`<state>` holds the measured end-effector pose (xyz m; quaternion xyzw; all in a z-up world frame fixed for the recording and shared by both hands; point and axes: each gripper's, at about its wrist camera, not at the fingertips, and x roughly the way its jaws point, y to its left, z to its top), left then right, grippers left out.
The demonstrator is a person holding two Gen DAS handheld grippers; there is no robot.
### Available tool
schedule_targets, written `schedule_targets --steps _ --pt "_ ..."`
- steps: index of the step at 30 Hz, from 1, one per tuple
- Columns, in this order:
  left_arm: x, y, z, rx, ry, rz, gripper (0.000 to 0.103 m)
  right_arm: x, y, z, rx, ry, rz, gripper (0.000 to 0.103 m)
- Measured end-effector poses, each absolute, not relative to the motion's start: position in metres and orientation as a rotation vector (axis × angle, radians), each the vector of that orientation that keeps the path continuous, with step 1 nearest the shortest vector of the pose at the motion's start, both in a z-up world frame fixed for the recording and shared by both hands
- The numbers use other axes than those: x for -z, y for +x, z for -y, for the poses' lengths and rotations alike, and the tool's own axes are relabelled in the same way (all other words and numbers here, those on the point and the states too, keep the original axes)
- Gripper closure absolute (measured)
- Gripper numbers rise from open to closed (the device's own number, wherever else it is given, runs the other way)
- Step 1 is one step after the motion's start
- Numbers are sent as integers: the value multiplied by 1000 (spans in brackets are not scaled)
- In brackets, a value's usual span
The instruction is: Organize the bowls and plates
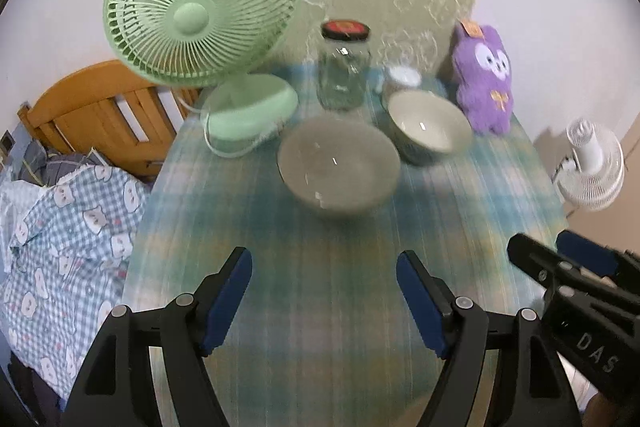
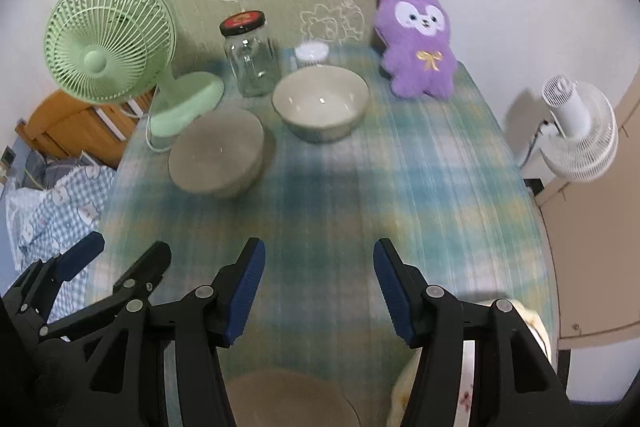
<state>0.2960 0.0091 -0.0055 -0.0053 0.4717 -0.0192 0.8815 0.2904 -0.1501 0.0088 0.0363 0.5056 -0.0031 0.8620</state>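
Note:
A grey shallow bowl (image 1: 338, 167) (image 2: 218, 157) sits mid-table, with a deeper cream bowl (image 1: 428, 129) (image 2: 320, 107) just behind it to the right. My left gripper (image 1: 324, 303) (image 2: 124, 251) hangs open above the checked tablecloth in front of the grey bowl, with nothing between its blue pads. My right gripper (image 2: 320, 291) (image 1: 550, 247) is beside it, also open and holding nothing. Below the right gripper, at the near edge, lie a brownish plate (image 2: 292, 399) and a pale floral dish (image 2: 528, 323), both partly hidden by its fingers.
A green desk fan (image 1: 200, 15) stands at the back left. A glass jar with a dark lid (image 1: 344, 67), a small white-lidded pot (image 2: 312, 53) and a purple plush toy (image 2: 420, 39) line the back. A white fan (image 2: 576, 131) is off the right edge, and a bed (image 1: 72, 211) off the left.

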Motion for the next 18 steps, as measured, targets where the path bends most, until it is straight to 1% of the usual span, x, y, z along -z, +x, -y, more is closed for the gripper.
schedule_targets --steps 2,7,9,13,18 --pt "5 311 -17 26 -13 -971 27 -6 306 144 -2 75 -1053 43" --pt "14 346 -31 8 -2 -968 31 4 346 125 -20 77 -1043 43" --pt "20 358 -34 9 2 -974 35 11 360 119 -21 87 -1043 43" --pt "36 383 -40 9 17 -988 39 29 387 110 -14 105 -1062 43" --pt "59 405 -43 26 31 -1020 49 52 414 102 -7 116 -1084 43"
